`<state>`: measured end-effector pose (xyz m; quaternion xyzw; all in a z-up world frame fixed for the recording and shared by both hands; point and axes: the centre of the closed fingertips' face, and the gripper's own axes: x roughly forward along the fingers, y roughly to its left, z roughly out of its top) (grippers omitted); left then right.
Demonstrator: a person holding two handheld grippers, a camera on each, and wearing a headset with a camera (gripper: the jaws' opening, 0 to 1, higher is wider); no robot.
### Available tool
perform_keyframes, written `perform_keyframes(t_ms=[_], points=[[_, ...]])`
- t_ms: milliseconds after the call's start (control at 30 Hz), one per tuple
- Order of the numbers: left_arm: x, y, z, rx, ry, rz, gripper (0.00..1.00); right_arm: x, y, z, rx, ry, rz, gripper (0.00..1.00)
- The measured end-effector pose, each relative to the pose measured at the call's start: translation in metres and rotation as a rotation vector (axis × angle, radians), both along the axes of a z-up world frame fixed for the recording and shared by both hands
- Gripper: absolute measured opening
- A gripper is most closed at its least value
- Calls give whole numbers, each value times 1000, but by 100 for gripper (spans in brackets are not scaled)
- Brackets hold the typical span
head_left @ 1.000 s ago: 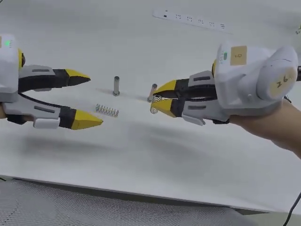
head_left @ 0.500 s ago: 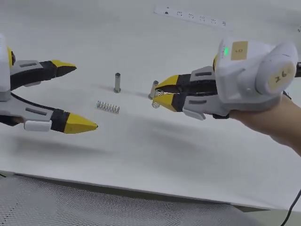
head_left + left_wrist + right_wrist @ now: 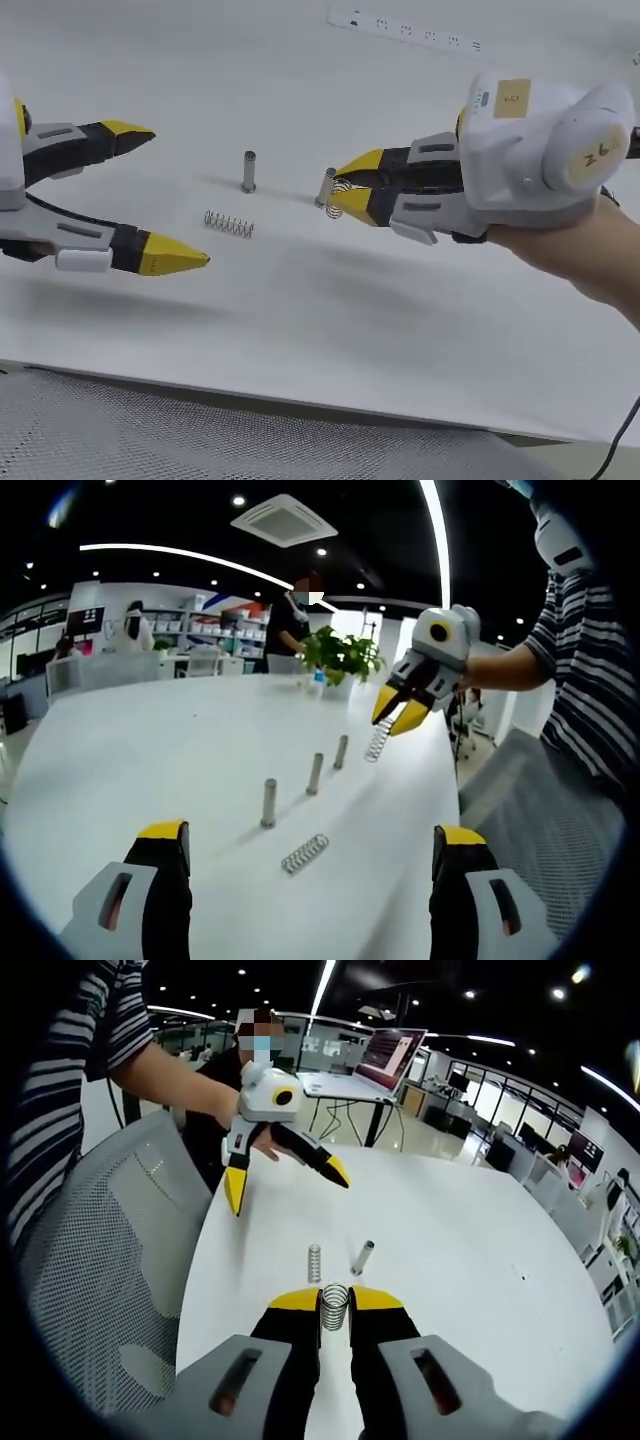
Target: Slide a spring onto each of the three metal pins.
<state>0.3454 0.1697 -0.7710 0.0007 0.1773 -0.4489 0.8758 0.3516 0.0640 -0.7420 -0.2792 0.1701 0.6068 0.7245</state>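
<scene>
Edging closer, right gripper (image 3: 343, 190) brings spring (image 3: 335, 1307) perhaps against a pin (image 3: 326, 186).

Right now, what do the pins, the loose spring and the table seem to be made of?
The pins look like steel: dull grey with a soft sheen. The loose spring is thin metal wire, probably steel; its open coils look light grey. The table has a smooth matte white top, perhaps laminate or painted board; the look leaves it open.

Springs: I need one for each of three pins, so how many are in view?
2. The loose spring lies on the table near a pin; the held spring is clamped in the right hand-held gripper. A third may be hidden.
</scene>
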Motion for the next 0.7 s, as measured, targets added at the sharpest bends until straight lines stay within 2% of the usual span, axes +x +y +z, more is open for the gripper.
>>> perform_keyframes(t_ms=[133,233,700], points=[[0,0,-1,-4,5,2,98,7,-1,0,10,14,-20,7],[1,1,-2,-3,6,3,98,14,0,4,47,48,-54,7],[1,0,-2,-1,7,0,98,48,1,4,53,43,-122,7]])
